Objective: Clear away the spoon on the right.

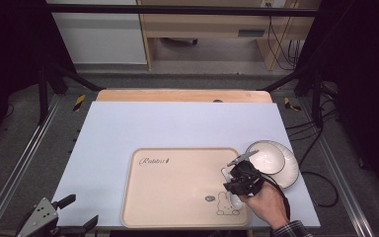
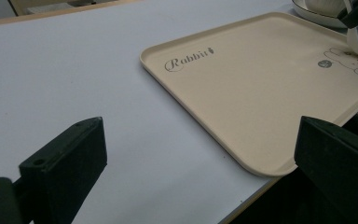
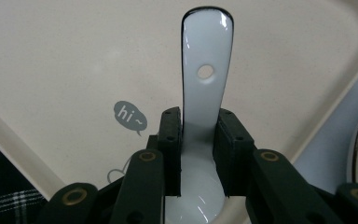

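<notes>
A white ceramic soup spoon (image 3: 204, 107) is pinched by its handle between the two black jaws of the right gripper (image 3: 199, 149), over the near right part of a beige tray (image 1: 177, 187). In the right gripper view the spoon is glossy, with a thin dark edge around the handle tip and a small round hole through the handle; its bowl end sits low between the jaws, at the bottom edge. In the left gripper view the spoon's tip (image 2: 356, 44) reaches down to just above the rabbit drawing on the tray; whether it touches the tray cannot be told.

The person's right hand (image 1: 266, 202) holds that gripper (image 1: 239, 180) over the tray's right side. The tray carries the word "Rabbit" near its far left corner, a small grey "hi~" speech bubble and a line-drawn rabbit near its near right corner. Just beyond the tray's right edge sits a white dish (image 1: 272, 160) with a dark rim, close to the gripper. All rest on a pale blue mat (image 1: 128, 128) over a wooden table.

The left gripper (image 1: 74, 210) sits at the near left corner of the mat, well apart from the tray, its jaws spread wide and holding nothing.
</notes>
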A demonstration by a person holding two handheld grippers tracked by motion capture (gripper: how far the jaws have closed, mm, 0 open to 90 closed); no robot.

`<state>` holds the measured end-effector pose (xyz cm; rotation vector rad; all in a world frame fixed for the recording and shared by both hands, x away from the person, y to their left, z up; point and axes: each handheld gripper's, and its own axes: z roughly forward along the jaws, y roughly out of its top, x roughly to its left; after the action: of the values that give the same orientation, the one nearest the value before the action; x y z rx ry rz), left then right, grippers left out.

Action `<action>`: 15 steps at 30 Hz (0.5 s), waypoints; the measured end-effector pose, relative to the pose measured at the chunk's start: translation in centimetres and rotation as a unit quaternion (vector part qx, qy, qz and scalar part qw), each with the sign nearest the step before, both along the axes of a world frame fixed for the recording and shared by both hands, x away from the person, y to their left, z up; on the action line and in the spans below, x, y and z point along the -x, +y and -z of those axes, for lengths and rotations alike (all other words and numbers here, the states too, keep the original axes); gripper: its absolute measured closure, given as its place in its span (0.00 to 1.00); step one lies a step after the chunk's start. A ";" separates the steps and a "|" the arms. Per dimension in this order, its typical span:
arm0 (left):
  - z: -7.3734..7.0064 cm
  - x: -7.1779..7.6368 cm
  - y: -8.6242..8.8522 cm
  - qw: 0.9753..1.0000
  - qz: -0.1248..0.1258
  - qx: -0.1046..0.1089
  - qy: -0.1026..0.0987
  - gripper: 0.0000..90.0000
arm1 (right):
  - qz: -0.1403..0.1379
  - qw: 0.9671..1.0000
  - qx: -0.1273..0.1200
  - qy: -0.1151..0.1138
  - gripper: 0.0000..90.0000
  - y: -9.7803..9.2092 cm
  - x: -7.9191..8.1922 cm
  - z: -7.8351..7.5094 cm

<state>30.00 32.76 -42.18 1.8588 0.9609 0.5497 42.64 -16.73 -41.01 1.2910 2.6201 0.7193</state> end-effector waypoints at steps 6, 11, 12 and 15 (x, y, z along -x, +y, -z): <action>0.0 0.0 0.0 1.000 0.000 0.000 0.000 0.02 | 0.006 1.000 -0.004 0.011 0.81 0.5 -0.4 1.2; 0.0 0.0 0.0 1.000 0.000 0.001 0.000 0.02 | 0.005 1.000 -0.003 0.014 0.81 1.0 -0.9 2.5; 0.0 0.0 0.0 1.000 0.000 0.001 0.000 0.02 | 0.008 1.000 0.001 0.015 0.81 1.1 -0.9 2.7; 0.0 0.0 0.0 1.000 0.000 0.001 0.000 0.02 | 0.008 1.000 0.004 0.009 0.81 1.2 -1.0 3.2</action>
<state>29.99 32.79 -42.18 1.8562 0.9608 0.5489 43.66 -15.49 -44.26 1.3223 2.6204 0.6981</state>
